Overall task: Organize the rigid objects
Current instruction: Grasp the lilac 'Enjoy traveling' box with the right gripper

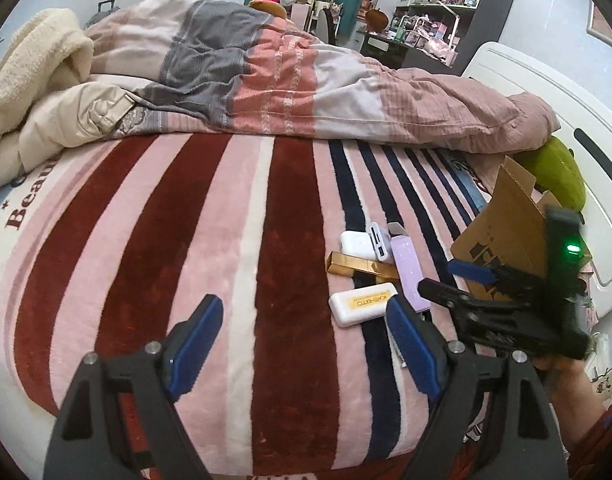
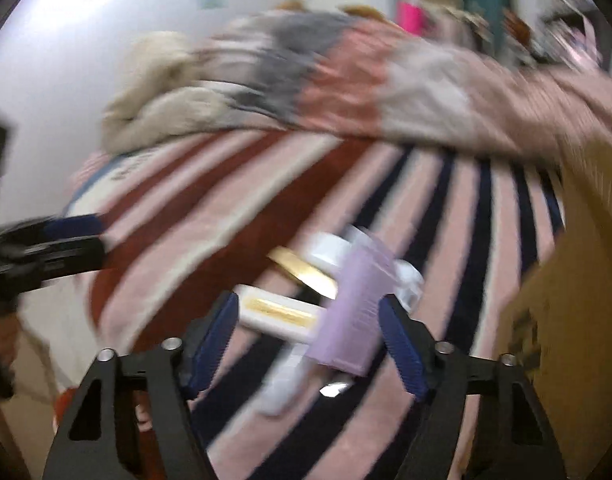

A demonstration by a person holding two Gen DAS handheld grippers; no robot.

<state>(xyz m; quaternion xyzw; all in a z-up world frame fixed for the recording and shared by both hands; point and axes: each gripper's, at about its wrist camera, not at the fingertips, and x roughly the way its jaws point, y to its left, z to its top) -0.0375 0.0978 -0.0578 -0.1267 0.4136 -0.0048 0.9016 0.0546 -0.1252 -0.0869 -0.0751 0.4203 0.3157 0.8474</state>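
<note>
both grippers hang open, holding nothing: the left gripper (image 1: 302, 344) with ribbed blue pads over the plush striped blanket (image 1: 146, 240), the right gripper (image 2: 310, 344) straddling a smooth lilac bar (image 2: 354, 312) whose long axis runs away from the camera. the left view alone shows sharply the white case (image 1: 362, 304), gold box (image 1: 358, 266) and cardboard box (image 1: 506, 232) near the bed's right edge; the right view is blurred.

Both wrist cameras are looking steeply down along their own fingers onto the striped blanket (image 1: 282, 208). The left view is sitting further back, catching the small items (image 1: 370, 272) at four o'clock. The right view, blurred, is sitting closer, those items (image 2: 326, 300) near centre.
</note>
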